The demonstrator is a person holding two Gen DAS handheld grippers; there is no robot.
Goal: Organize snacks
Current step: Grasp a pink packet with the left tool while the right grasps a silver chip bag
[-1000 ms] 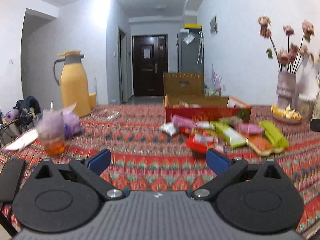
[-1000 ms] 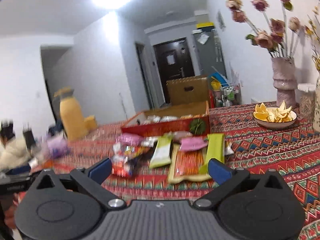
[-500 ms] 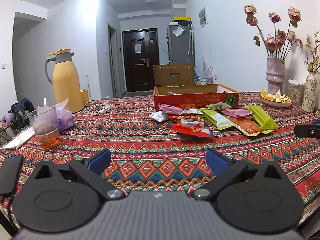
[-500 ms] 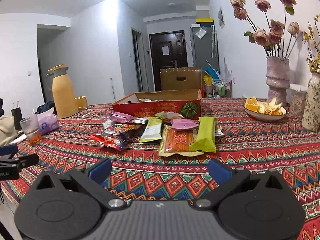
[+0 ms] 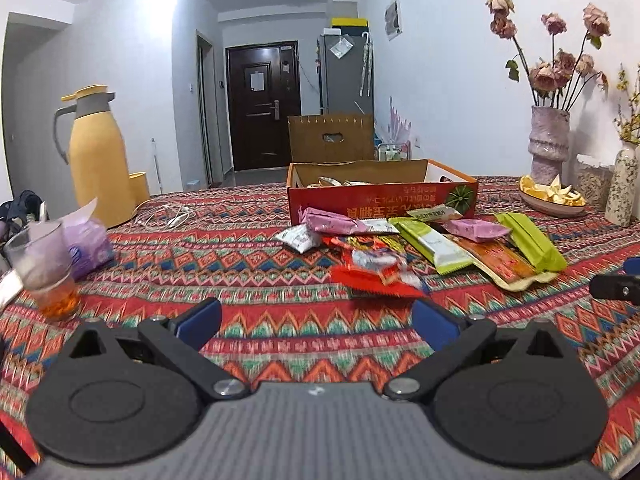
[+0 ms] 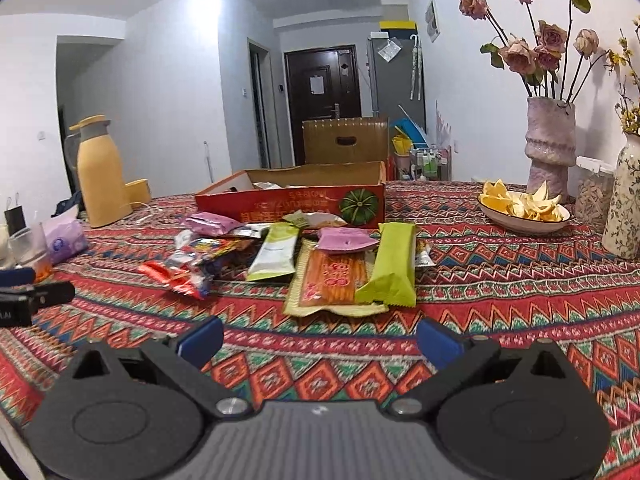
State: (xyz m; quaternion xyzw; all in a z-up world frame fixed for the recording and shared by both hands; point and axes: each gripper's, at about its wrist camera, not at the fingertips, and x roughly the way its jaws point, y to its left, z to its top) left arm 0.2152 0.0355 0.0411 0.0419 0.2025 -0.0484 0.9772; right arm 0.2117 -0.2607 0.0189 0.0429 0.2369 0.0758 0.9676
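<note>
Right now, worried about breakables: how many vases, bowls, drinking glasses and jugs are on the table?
Vases: 2, the pink vase and the floral vase
Bowl: 1
Glass: 1
Yellow jug: 1
Total: 5

White walls (image 5: pixel 440 80), dark door (image 5: pixel 262 104), patterned tablecloth (image 5: pixel 240 264).

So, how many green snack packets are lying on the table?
2. The bright green packet lies on the right of the pile, partly on the orange packet. The pale green-and-white packet lies left of it. Others may be hidden in the red box.
</note>
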